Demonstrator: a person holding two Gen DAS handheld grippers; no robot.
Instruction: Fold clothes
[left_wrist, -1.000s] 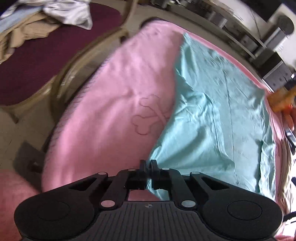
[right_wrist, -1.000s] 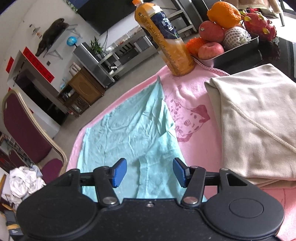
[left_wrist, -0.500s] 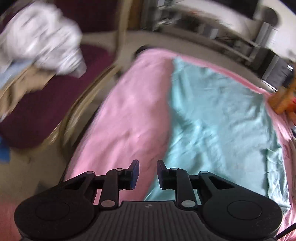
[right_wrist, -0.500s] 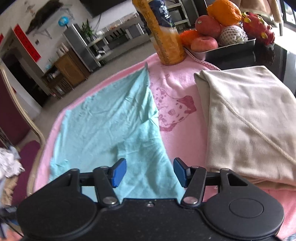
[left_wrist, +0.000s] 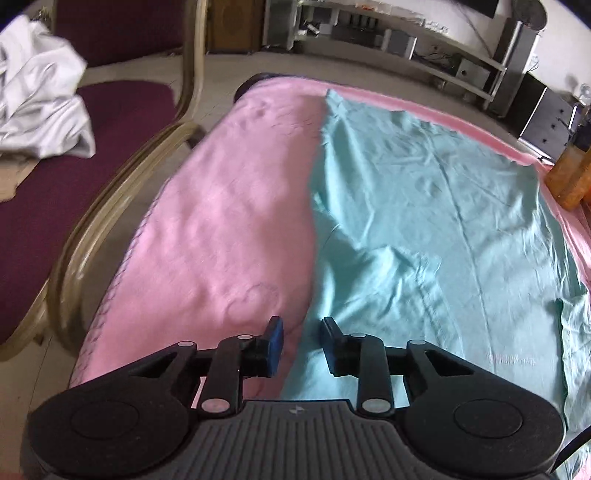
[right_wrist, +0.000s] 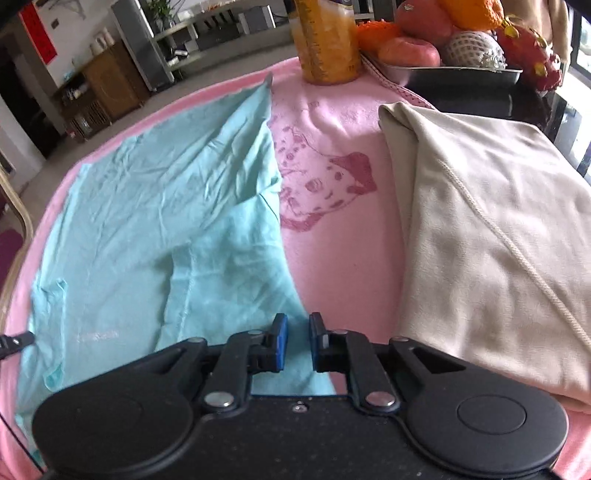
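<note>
Cloth filled both views: a teal garment (left_wrist: 424, 229) lay spread, wrinkled, on a pink blanket (left_wrist: 229, 221) covering the table. Only the left wrist view showed the maroon chair (left_wrist: 92, 155) at the left with white clothing (left_wrist: 40, 107) heaped on its seat. Only the right wrist view showed a folded beige garment (right_wrist: 491, 236) at the right of the blanket, a dog print (right_wrist: 325, 184) between it and the teal garment, and a tray of fruit (right_wrist: 461, 70) at the far edge. An orange juice bottle (right_wrist: 327, 40) stood at the far side just beyond the teal garment's far corner and appeared in both views.

The left gripper (left_wrist: 301, 343) pointed steeply down over the teal garment's left edge, its 2 fingers apart and opening, with the edge lying under the gap and no pad pressing it. The right gripper (right_wrist: 298, 341) also tilted steeply down at the garment's near right edge, its fingers closing to a narrow gap with teal fabric below; whether the pads pinched it could not be told. A black cable (right_wrist: 14, 341) crossed the teal fabric at the left.
</note>
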